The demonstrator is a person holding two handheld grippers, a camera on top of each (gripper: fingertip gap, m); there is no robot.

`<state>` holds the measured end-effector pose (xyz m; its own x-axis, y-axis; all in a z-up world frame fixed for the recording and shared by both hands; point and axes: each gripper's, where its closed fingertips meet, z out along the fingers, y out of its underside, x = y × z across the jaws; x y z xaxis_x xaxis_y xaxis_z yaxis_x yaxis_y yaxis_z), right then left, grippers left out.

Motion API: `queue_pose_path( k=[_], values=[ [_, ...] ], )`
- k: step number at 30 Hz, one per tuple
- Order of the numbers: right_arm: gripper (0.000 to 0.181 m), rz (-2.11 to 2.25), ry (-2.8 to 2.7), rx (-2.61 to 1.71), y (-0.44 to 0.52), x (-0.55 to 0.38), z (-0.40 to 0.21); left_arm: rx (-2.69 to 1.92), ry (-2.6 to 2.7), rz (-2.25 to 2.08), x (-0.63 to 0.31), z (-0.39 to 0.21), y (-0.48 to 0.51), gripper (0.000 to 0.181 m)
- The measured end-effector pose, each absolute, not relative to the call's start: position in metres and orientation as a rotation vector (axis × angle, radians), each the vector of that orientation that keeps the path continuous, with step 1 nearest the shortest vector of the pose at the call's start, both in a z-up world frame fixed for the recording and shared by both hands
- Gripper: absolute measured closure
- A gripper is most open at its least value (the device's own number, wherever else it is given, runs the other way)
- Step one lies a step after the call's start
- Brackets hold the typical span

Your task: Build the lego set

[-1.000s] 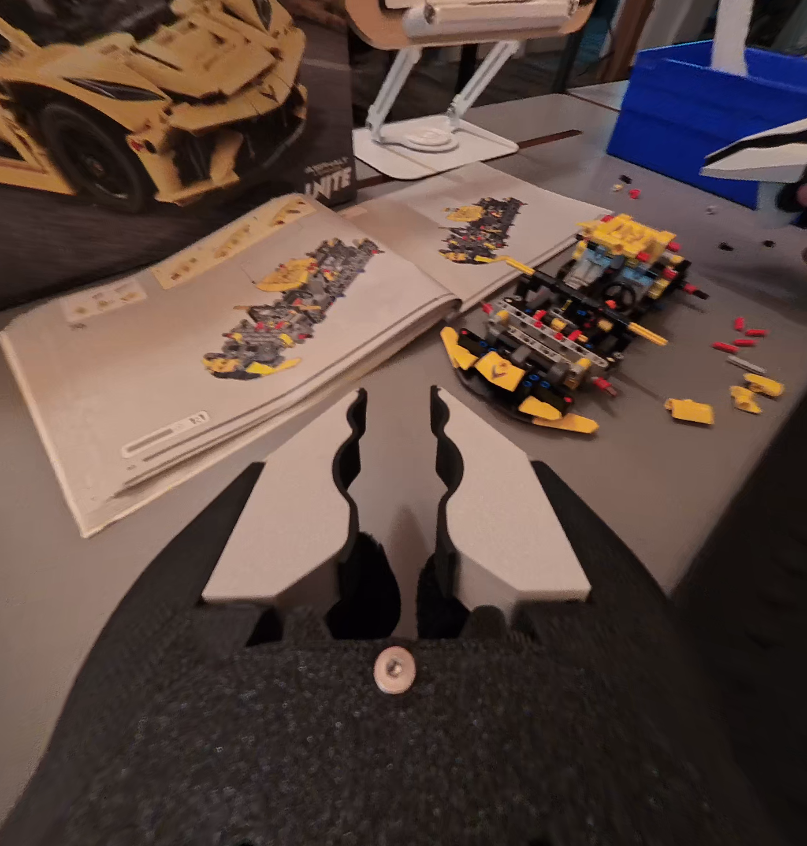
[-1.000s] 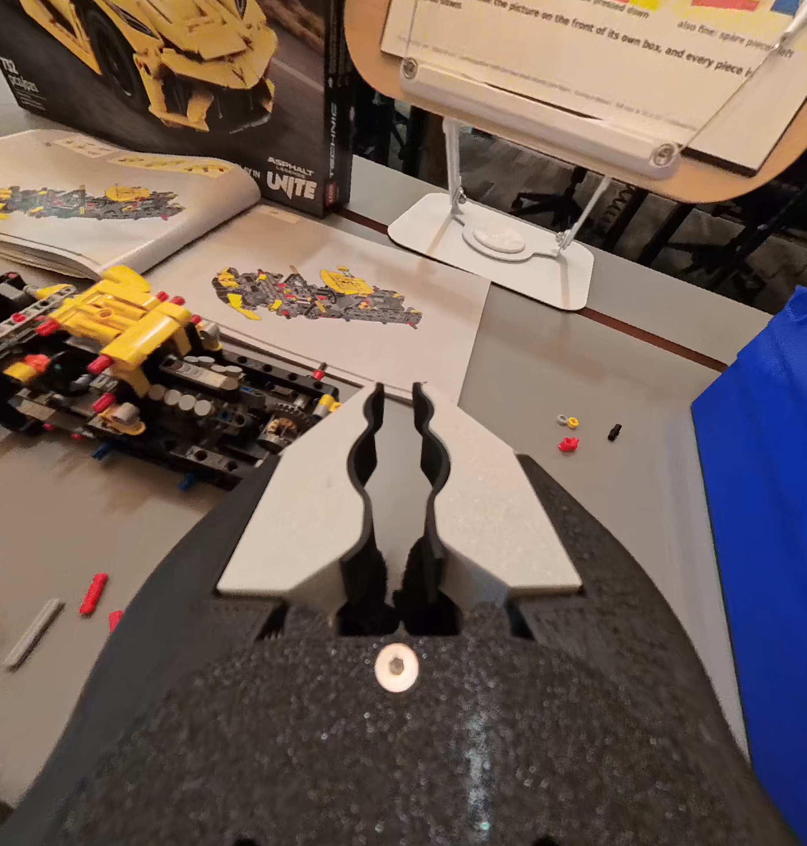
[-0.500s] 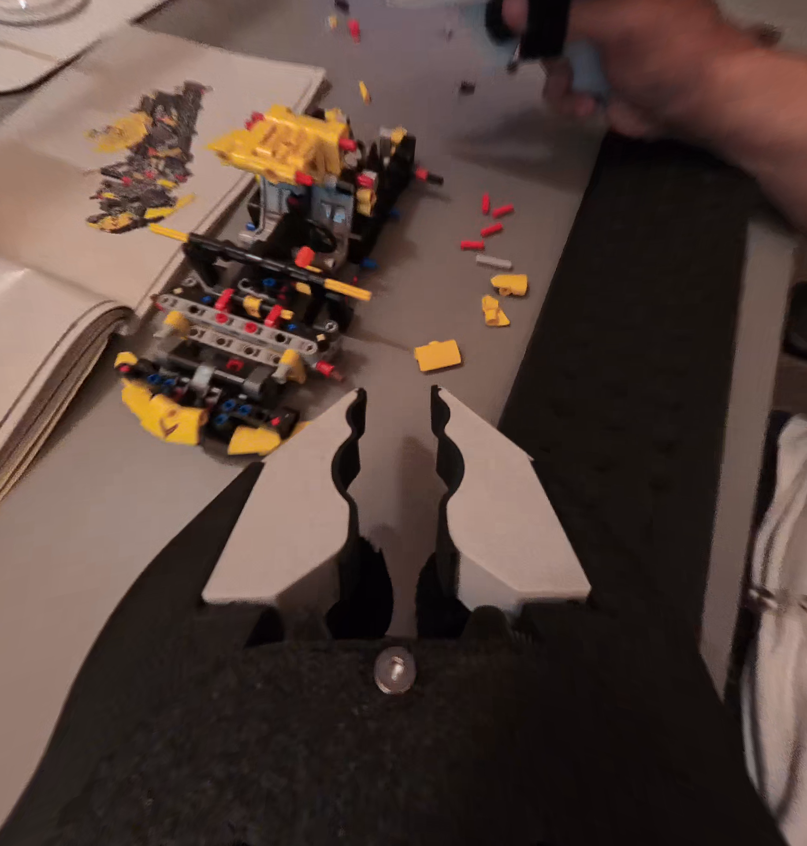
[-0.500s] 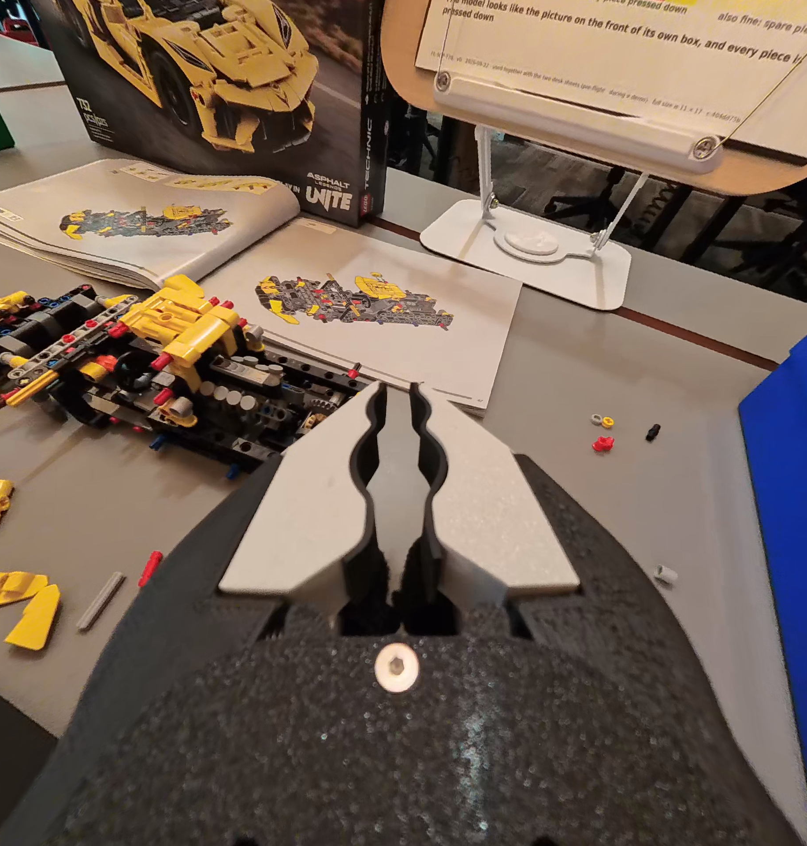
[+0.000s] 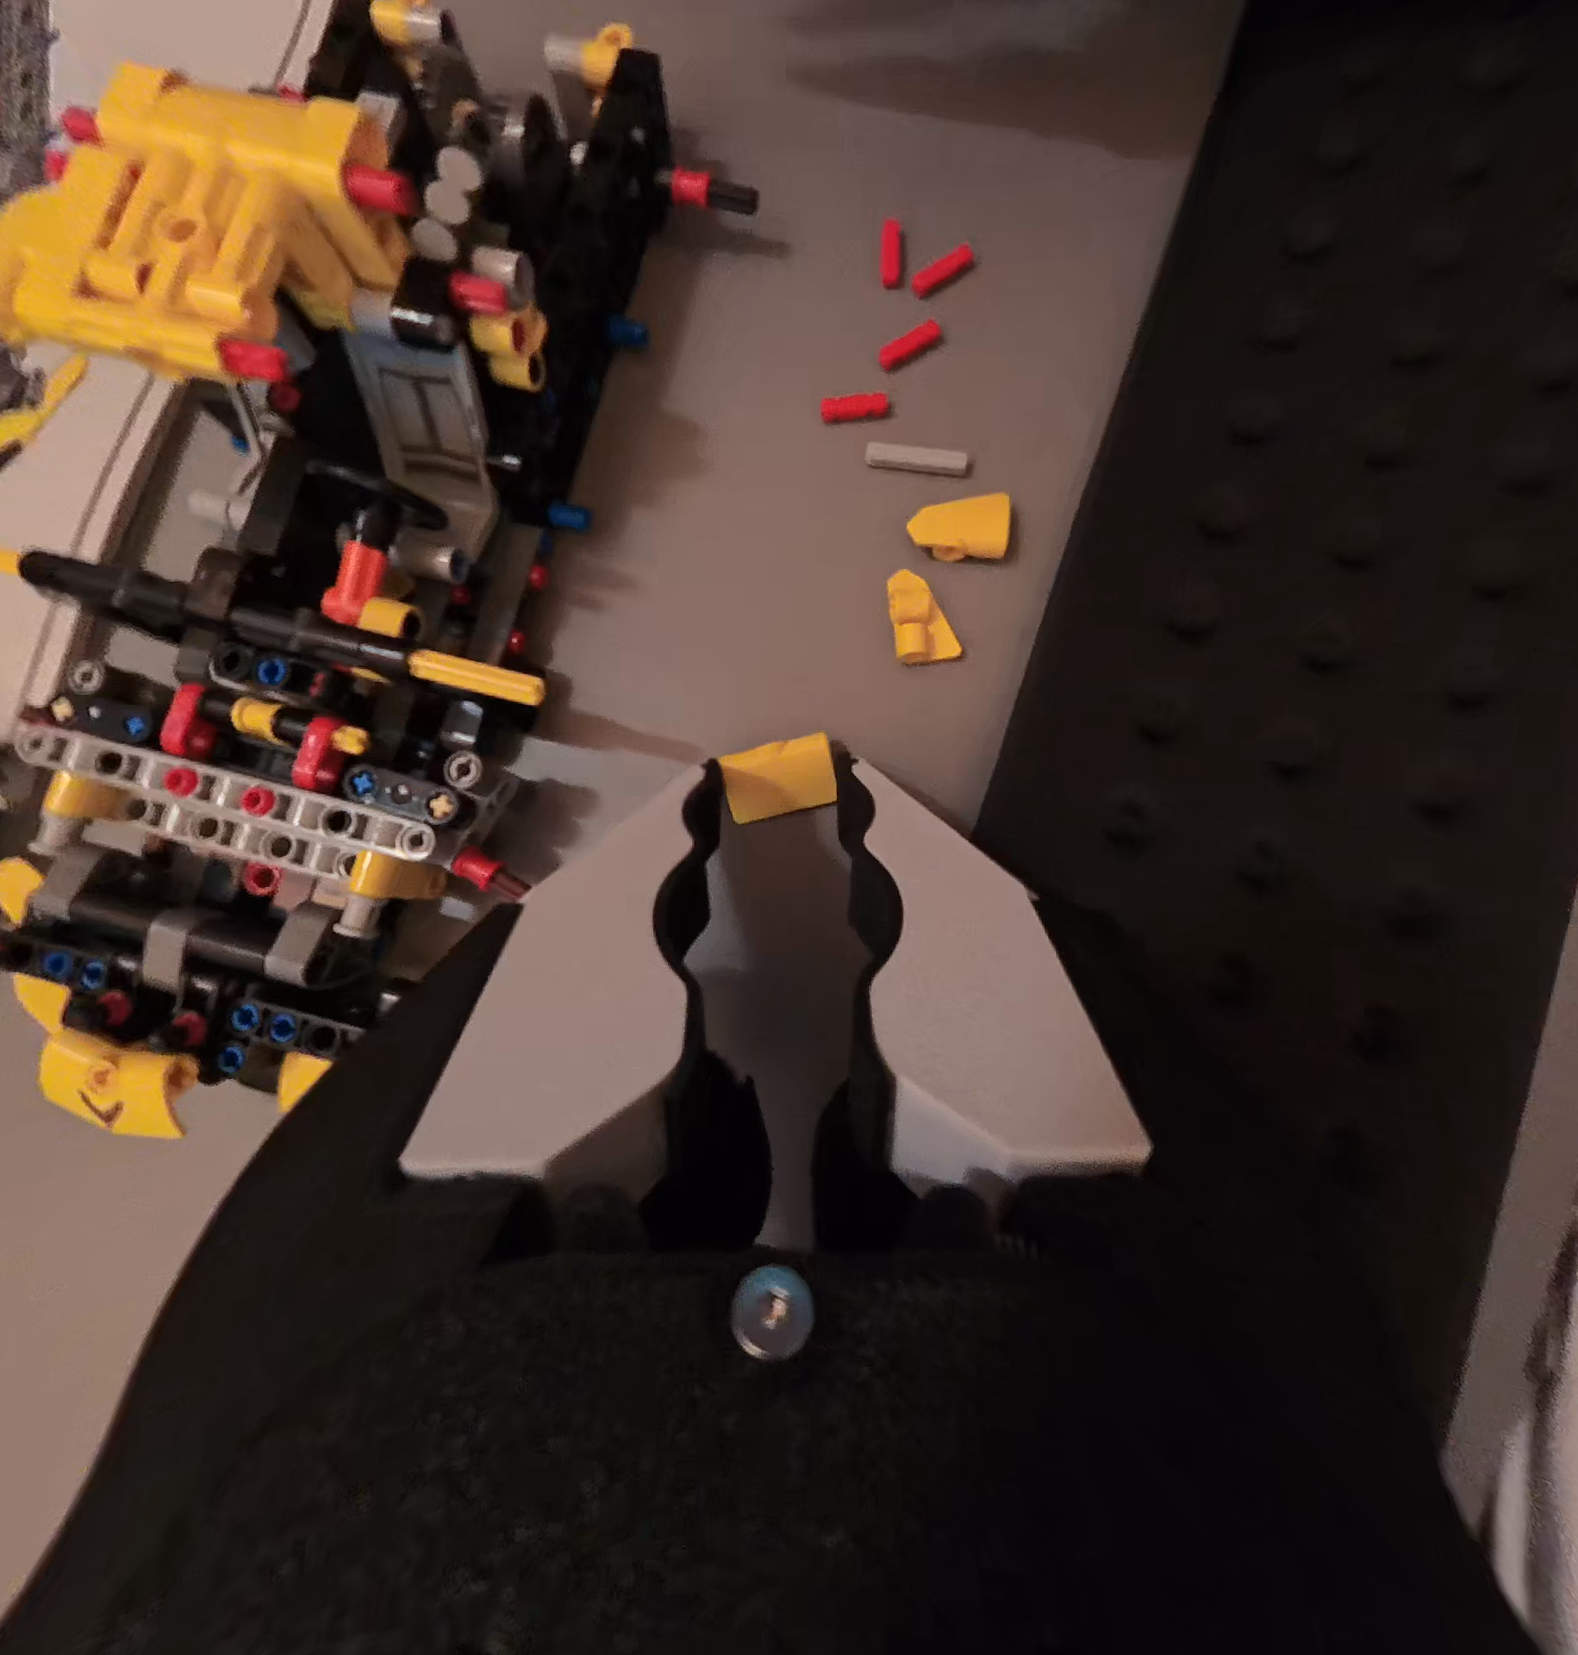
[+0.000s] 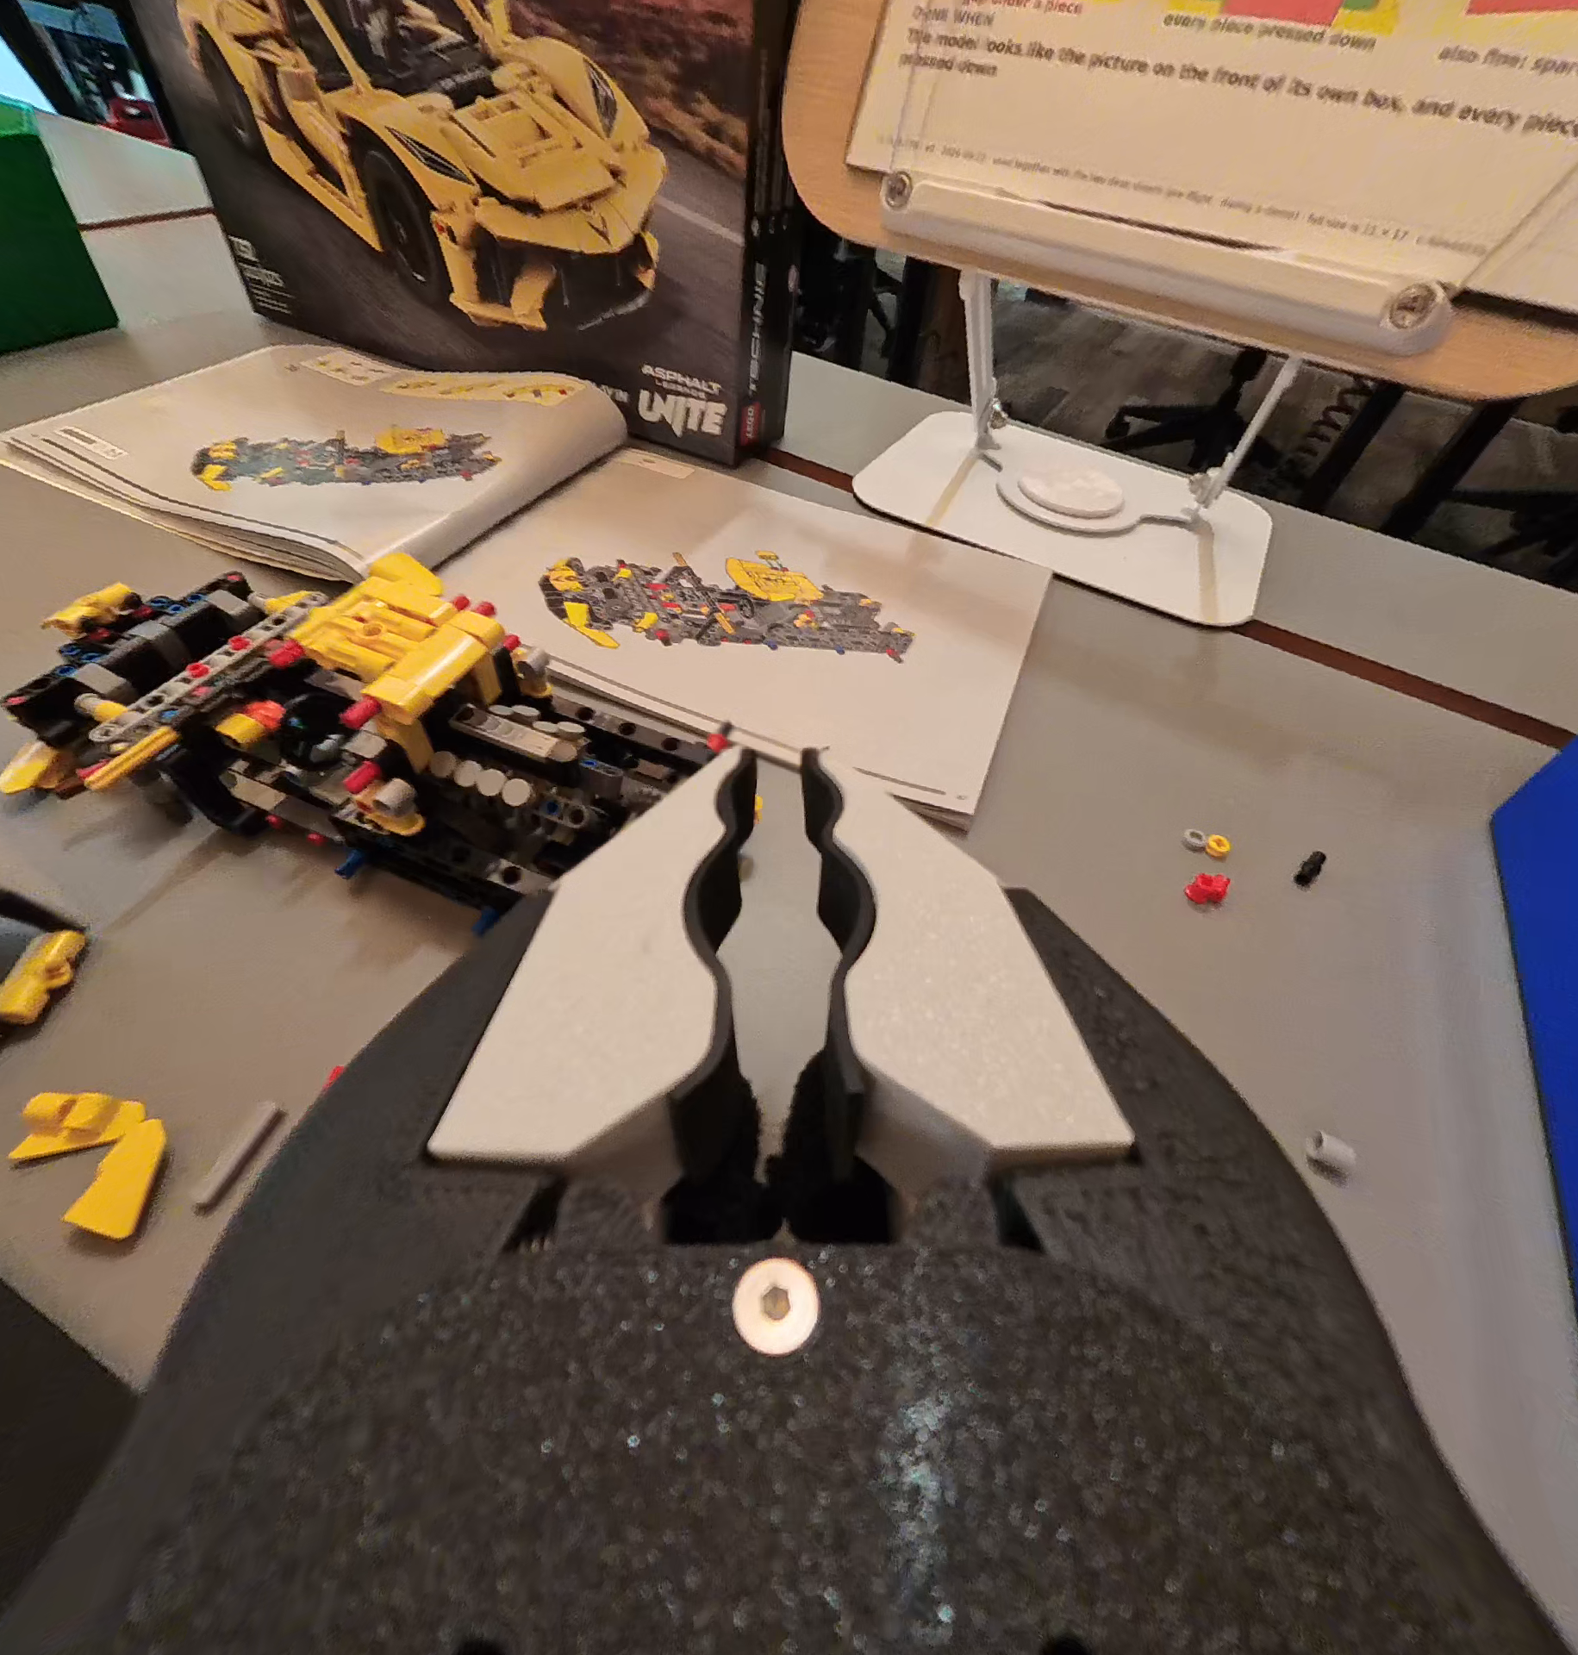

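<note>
The partly built black and yellow lego car (image 5: 301, 573) lies on the grey table, left of my left gripper (image 5: 778, 777); it also shows in the right wrist view (image 6: 319, 716). The left jaws stand apart, with a small yellow panel piece (image 5: 776, 779) lying between the fingertips. That piece and part of the left gripper show at the left edge of the right wrist view (image 6: 37, 972). My right gripper (image 6: 778, 761) hovers empty by the car's rear end, jaws a narrow gap apart. Two yellow wedge pieces (image 5: 955, 528), red pins (image 5: 910, 345) and a grey axle (image 5: 915, 458) lie loose to the right.
An open instruction booklet (image 6: 767, 618) and the set's box (image 6: 463, 179) lie behind the car. A white document stand (image 6: 1071, 501) is at the back, a blue bin (image 6: 1564, 985) on the right. A black studded mat (image 5: 1304, 627) runs along the table edge. Small loose parts (image 6: 1206, 887) lie near the bin. Spacing between my two grippers at the tips: around 20 cm. Measured from the fingertips, the grey axle (image 5: 915, 458) is 7 cm or so from the left gripper and 15 cm from the right. Seen from the right wrist view (image 6: 228, 1145) as well.
My left gripper has moved forward and down to the loose yellow panel piece, which now lies between its fingertips. The right gripper drew back slightly, its gap unchanged.
</note>
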<state>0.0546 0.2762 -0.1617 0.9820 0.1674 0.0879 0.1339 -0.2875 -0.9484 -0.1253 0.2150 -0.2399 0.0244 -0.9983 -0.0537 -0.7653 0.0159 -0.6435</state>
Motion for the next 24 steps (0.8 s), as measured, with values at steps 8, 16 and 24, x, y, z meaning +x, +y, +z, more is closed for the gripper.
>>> queue_pose_path(
  k=[8, 16, 24],
  values=[
    [0.164, 0.876, -0.848, -1.459, 0.192, -0.116, -0.097, -1.312, 1.861, -1.326, -0.143, -0.141, 0.177, 0.156],
    [0.165, 0.52, -1.191, -1.328, 0.174, -0.183, -0.089, -1.231, 1.866, -1.979, -0.172, -0.087, 0.16, 0.156],
    [0.173, 0.418, -1.222, -1.364, 0.183, -0.183, -0.103, -1.332, 1.771, -1.915, -0.171, -0.097, 0.172, 0.156]
  ],
)
